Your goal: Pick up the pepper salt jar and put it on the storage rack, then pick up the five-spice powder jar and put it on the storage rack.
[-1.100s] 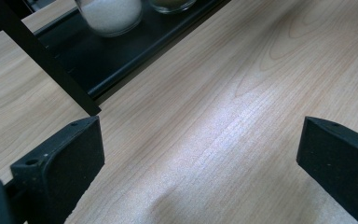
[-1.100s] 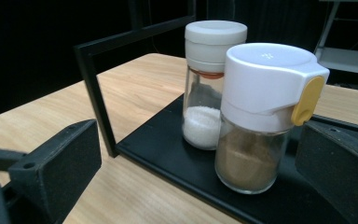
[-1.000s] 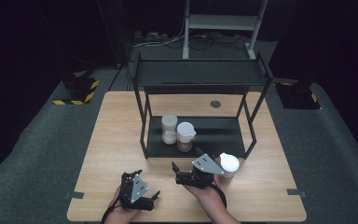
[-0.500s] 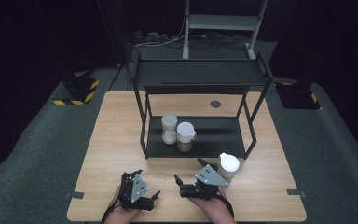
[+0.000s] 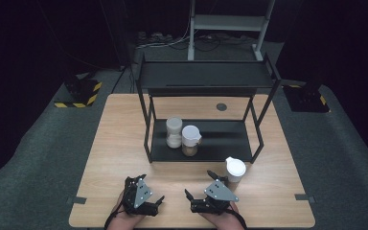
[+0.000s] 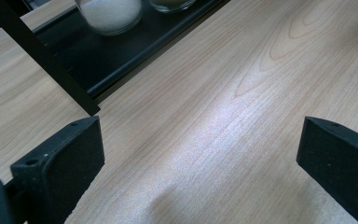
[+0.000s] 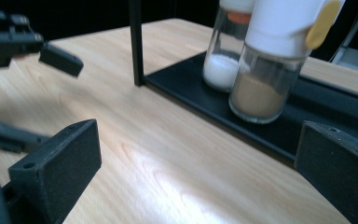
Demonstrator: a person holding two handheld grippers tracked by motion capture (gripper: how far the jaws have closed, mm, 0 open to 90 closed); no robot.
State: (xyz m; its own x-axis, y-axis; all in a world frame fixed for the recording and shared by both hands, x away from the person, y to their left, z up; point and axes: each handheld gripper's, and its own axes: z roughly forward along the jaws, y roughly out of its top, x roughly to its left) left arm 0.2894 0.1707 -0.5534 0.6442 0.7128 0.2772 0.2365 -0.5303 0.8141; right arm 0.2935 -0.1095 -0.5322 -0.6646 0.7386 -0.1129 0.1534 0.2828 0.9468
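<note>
Both hand-held grippers are resting near the tabletop's point(image 5: 124, 143) front edge, left point(image 5: 159, 203) and right point(image 5: 200, 184), jaws gaping wide, gripping nothing. The nearest jar point(image 5: 235, 171) is standing just beside the right one, its contents hardly showing under its white lid.

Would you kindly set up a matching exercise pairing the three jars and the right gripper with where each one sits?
Things:
1. jar of white grains
2. jar of brown powder
3. white-lidded jar
4. right gripper

Places:
A. on the bare table, right of the rack
B. lower shelf, leftmost
C. near table edge, open
D. lower shelf, right of its neighbour

Pairs: 1-B, 2-D, 3-A, 4-C
</note>
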